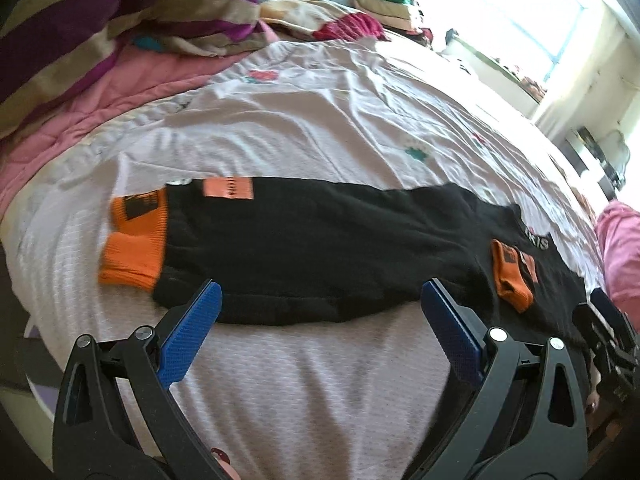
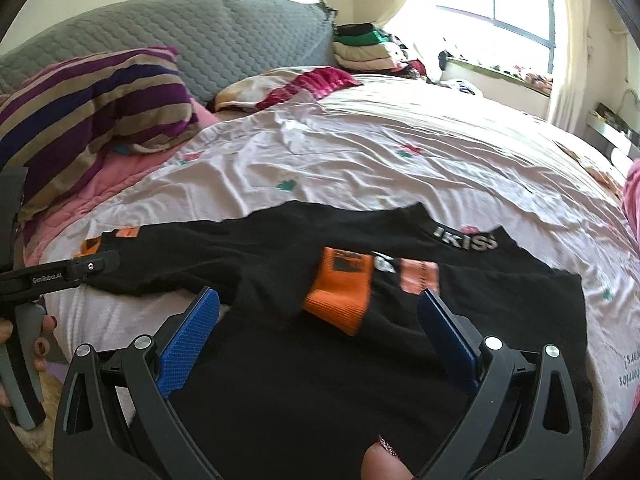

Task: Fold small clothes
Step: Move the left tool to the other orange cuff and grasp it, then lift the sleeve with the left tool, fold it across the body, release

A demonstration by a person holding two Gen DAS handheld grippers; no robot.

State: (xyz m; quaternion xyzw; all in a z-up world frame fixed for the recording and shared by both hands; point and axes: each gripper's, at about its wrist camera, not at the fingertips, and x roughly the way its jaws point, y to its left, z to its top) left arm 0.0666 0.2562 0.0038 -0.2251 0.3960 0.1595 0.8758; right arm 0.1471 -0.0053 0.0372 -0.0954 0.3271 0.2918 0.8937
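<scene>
- Both sets of jaws stand wide apart and hold nothing. The left gripper (image 1: 320, 300) hovers at the near hem of the black garment (image 1: 312, 248), its blue pads (image 1: 188, 344) spread over bare bedsheet (image 1: 320, 120). The right gripper (image 2: 320, 308) hangs just above the same garment (image 2: 312, 360), at about 6 o'clock of the cloth.
- The black garment lies spread on the bed, roughly at the centre of each view, with a printed neckband (image 2: 466, 243) at 1 o'clock in the right wrist view.
- Progress, as I judge it: partly done at most. One orange cuff (image 2: 338, 300) lies on top of the black body, so that sleeve looks turned inward. The other orange cuff (image 1: 134, 240) lies stretched out at 9 o'clock, not yet brought in. The body itself seems unfolded, so the second sleeve and the final folds remain.
- Count: one black garment on the sheet; two orange cuffs; two grippers.
- One striped pillow (image 2: 92, 108) at 10 o'clock, and one stack of folded clothes (image 2: 368, 50) at 12 o'clock, whose number of pieces I cannot tell.
</scene>
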